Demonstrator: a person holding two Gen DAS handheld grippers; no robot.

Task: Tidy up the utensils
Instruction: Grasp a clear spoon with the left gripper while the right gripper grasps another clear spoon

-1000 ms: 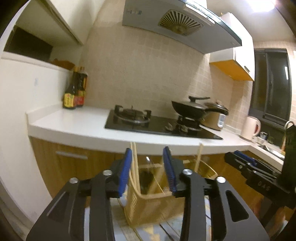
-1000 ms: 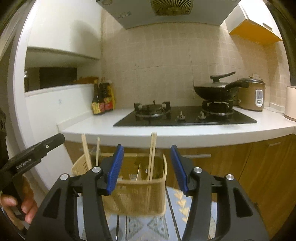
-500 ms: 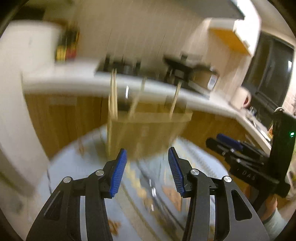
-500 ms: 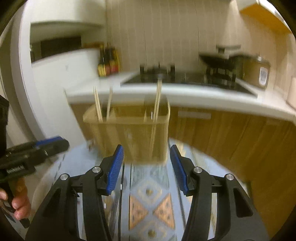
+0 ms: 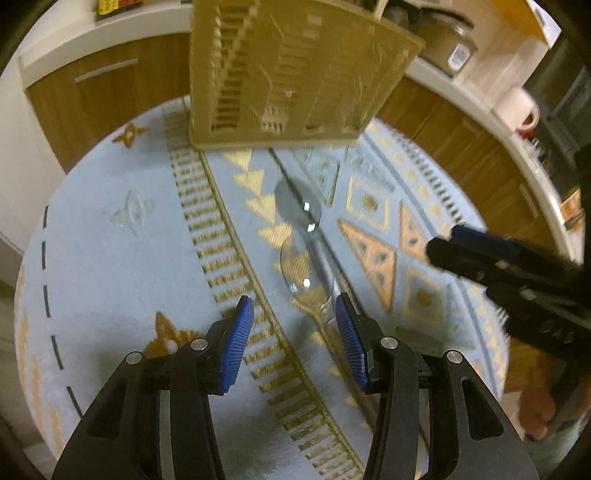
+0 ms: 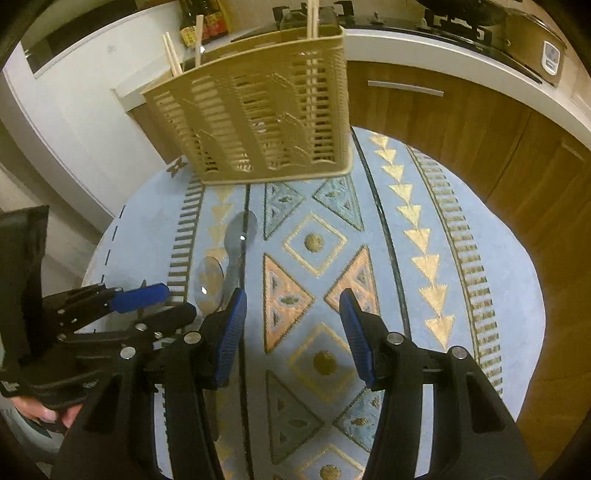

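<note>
A beige slotted utensil basket stands at the far side of the round table, with wooden chopsticks sticking out of its top. Two metal spoons lie on the cloth in front of it, one spoon nearer the basket and the other spoon closer to me. My left gripper hovers open just above the nearer spoon, whose handle runs by the right pad; nothing is gripped. My right gripper is open over bare cloth, right of the spoons. Both point steeply down.
A blue patterned cloth covers the round table. Wooden cabinets and a white counter with a stove and rice cooker lie behind. Sauce bottles stand at the counter's left. A hand holds the left gripper.
Both grippers have tipped down and sunk from facing the counter to hanging over the table. The spoons have come into view. The left jaws stand a little wider.
</note>
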